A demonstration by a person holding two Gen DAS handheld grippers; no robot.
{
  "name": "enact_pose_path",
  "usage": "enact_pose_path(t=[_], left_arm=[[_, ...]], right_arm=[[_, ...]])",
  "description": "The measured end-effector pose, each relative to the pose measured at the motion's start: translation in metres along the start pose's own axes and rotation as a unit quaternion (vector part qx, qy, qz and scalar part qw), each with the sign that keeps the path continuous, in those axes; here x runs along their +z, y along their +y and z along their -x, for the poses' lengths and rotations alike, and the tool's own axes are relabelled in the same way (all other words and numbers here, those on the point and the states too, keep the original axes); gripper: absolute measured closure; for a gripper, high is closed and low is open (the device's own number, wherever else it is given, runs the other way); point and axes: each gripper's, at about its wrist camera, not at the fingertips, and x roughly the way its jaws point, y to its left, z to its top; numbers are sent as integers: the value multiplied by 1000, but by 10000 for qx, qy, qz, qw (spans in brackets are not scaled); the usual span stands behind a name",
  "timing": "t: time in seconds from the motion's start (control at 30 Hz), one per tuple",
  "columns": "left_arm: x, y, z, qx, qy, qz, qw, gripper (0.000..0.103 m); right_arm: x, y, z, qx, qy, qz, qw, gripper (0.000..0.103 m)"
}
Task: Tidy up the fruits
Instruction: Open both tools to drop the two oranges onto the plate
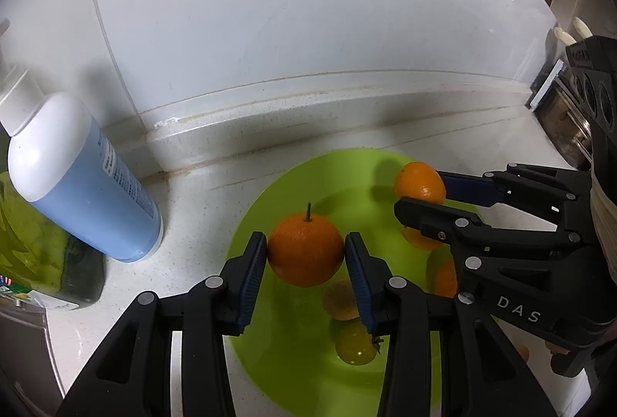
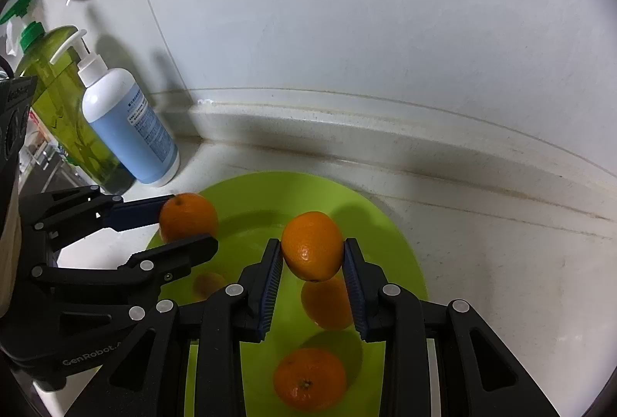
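The left tool (image 1: pixel 305 252) pinches a round orange mandarin with a short dark stem (image 1: pixel 305 248) between its blue ribbed pads, the stem pointing straight up; the fruit hangs above a glossy lime-green round plastic plate (image 1: pixel 277 197). The right tool (image 2: pixel 312 250) is pressed onto a second, slightly oval orange mandarin (image 2: pixel 312 246), whose long axis runs roughly upright between the pads, its stem end facing down; it too is held clear above the plate, beside the first fruit, the two apart. A third orange mandarin (image 2: pixel 310 378) lies on the plate below the right tool, its stem scar facing up, and orange reflections show in the shiny plate surface. The plate rests on a white speckled stone table (image 2: pixel 501 263) that meets a white tiled wall (image 1: pixel 308 12) at a stained raised ledge. To the left stand a white-and-blue pump bottle (image 2: pixel 131 131) and, behind it, a translucent green bottle (image 2: pixel 61 101).
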Motion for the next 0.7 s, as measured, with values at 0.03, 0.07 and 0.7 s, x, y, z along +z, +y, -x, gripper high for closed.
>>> enact_pose_path(t=[0.03,0.07,0.7], left_arm=[[0,0,1,-8,-15,4,10000,62],[0,0,2,-8,-28,8,10000,62],[-12,-7,57,130,-527,110,9985,61]], right_arm=[[0,0,0,7,-6,-22,10000,70],[0,-1,0,14,-8,-43,10000,70],[-10,14,51,35,-499,-29,9987,69]])
